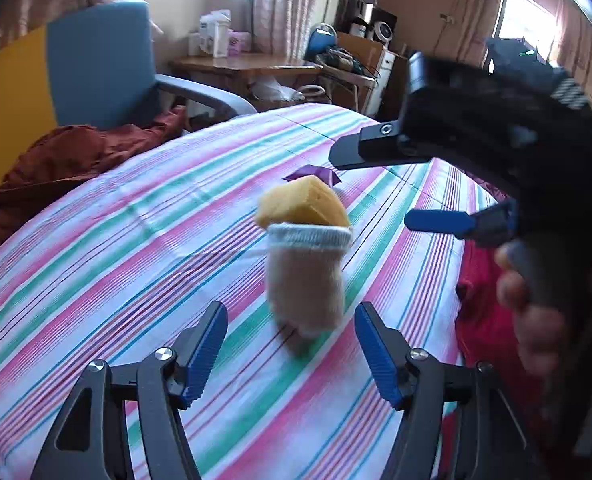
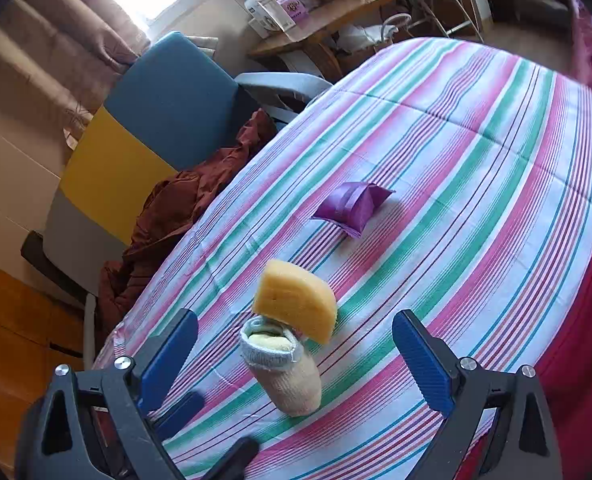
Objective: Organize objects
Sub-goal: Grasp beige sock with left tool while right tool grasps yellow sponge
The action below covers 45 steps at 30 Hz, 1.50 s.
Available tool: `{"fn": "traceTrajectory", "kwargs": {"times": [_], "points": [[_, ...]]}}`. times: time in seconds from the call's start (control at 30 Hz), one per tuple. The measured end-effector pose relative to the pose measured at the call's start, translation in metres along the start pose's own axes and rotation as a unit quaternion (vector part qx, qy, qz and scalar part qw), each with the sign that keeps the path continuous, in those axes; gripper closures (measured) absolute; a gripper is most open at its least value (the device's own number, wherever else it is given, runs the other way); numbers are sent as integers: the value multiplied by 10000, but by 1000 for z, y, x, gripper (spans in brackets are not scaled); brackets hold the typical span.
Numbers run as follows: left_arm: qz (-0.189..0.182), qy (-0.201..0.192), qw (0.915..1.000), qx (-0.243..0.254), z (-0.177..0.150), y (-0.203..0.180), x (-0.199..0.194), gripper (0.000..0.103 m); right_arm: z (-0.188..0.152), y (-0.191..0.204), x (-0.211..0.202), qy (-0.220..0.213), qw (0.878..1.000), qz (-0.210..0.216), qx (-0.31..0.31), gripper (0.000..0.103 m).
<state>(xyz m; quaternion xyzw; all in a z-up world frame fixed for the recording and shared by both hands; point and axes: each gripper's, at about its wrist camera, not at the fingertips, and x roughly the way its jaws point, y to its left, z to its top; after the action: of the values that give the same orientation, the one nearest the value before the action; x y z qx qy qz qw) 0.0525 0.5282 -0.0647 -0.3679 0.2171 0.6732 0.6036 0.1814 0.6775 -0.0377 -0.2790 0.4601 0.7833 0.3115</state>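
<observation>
A beige sock [image 2: 291, 380] with a grey cuff stands tilted on the striped bedspread [image 2: 476, 152]. A yellow sponge [image 2: 296, 300] sticks out of its mouth. Beyond it lies a purple pouch [image 2: 352, 208]. My right gripper [image 2: 296, 360] is open, with its blue pads wide on either side of the sock and clear of it. In the left wrist view the sock [image 1: 306, 276] is blurred, just ahead of my open left gripper [image 1: 289, 356], and no pad touches it. The sponge [image 1: 302, 202] partly hides the pouch [image 1: 316, 172]. The right gripper [image 1: 370, 188] hangs open at the upper right.
A blue chair [image 2: 175, 96] and a rust-brown garment [image 2: 183, 204] sit off the bed's left side. Red cloth [image 2: 584, 340] lies along the right edge. A wooden desk [image 1: 243, 64] with boxes stands behind. A hand [image 1: 536, 312] holds the right gripper.
</observation>
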Motion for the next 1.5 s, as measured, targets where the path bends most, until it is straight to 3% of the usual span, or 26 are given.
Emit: {"fn": "traceTrajectory", "kwargs": {"times": [0.27,0.33,0.47,0.83,1.07,1.17,1.3,1.33,1.4,1.5], "points": [[-217,144,9997,13,21,-4,43,37,3,-6,6,15,9998,-87,165,5],[-350,185,9991,-145,20,1,50,53,5,-7,8,30,9998,-127,177,5],[-534,58,9979,-363,5,10,34,54,6,-7,16,88,9997,-178,164,5],[-133,44,9973,-726,-48,21,-17,54,-7,12,60,785,9966,-197,-160,6],[252,27,9940,-1061,-80,38,-53,54,-19,52,75,738,9861,-571,-1375,2],[385,14,9918,-1221,-92,44,-64,54,-22,57,83,790,9820,-669,-1577,0],[493,-20,9883,-1444,-103,51,-80,54,-27,65,97,793,9685,-1126,-2072,1],[534,-30,9880,-1448,-105,52,-81,54,-28,64,100,823,9659,-1200,-2141,3],[647,-21,9869,-1479,-108,55,-84,54,-32,61,106,933,9593,-1396,-2272,31],[785,-53,9842,-1584,-113,58,-91,54,-36,66,102,898,9544,-1357,-2503,40]]}}
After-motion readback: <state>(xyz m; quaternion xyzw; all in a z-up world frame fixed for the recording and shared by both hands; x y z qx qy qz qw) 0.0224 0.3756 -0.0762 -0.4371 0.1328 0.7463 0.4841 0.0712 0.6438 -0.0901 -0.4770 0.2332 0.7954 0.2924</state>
